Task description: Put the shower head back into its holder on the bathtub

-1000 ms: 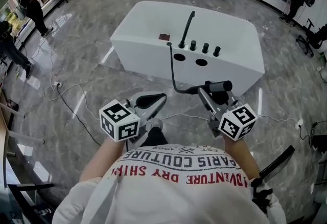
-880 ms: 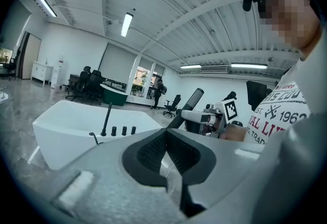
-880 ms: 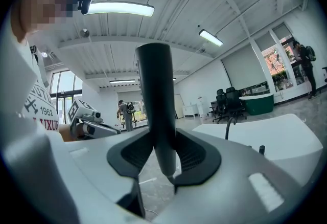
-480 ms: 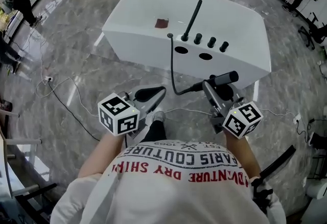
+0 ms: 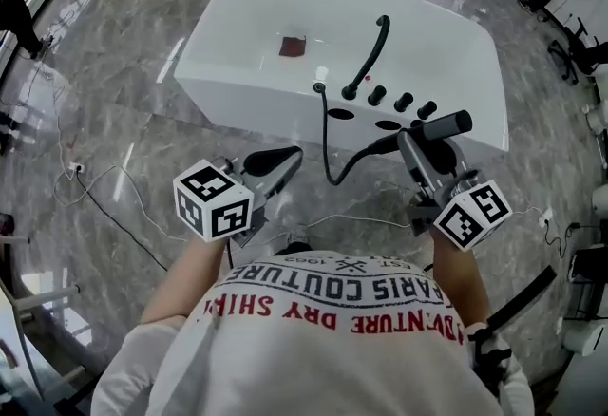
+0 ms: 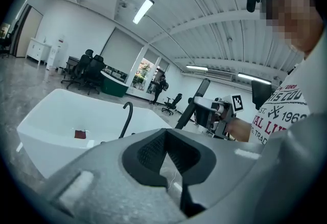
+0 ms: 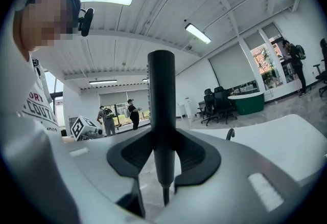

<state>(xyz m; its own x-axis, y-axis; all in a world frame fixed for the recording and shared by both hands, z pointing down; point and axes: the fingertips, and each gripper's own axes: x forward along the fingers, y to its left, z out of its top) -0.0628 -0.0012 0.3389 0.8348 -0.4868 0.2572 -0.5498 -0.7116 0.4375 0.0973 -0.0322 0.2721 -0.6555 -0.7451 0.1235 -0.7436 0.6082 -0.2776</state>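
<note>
My right gripper [image 5: 425,141] is shut on the black shower head [image 5: 435,129], which lies crosswise between its jaws just in front of the white bathtub [image 5: 228,44]. In the right gripper view the shower head [image 7: 161,110] stands upright between the pads [image 7: 191,156]. Its black hose [image 5: 330,158] loops down and up to the tub deck. Two dark oval holes [image 5: 339,115] sit in the deck near the curved black faucet [image 5: 372,51] and several knobs [image 5: 402,102]. My left gripper [image 5: 275,160] is shut and empty, left of the hose, short of the tub.
A small dark red square [image 5: 292,46] lies inside the tub. Thin cables [image 5: 104,188] trail over the marble floor at the left. Office chairs [image 5: 575,58] and a person [image 5: 19,20] stand at the room's edges.
Both grippers have moved toward the bathtub, which now lies closer below. The shower head has travelled with the right gripper to the tub's near right edge. Neither gripper's jaws have changed.
</note>
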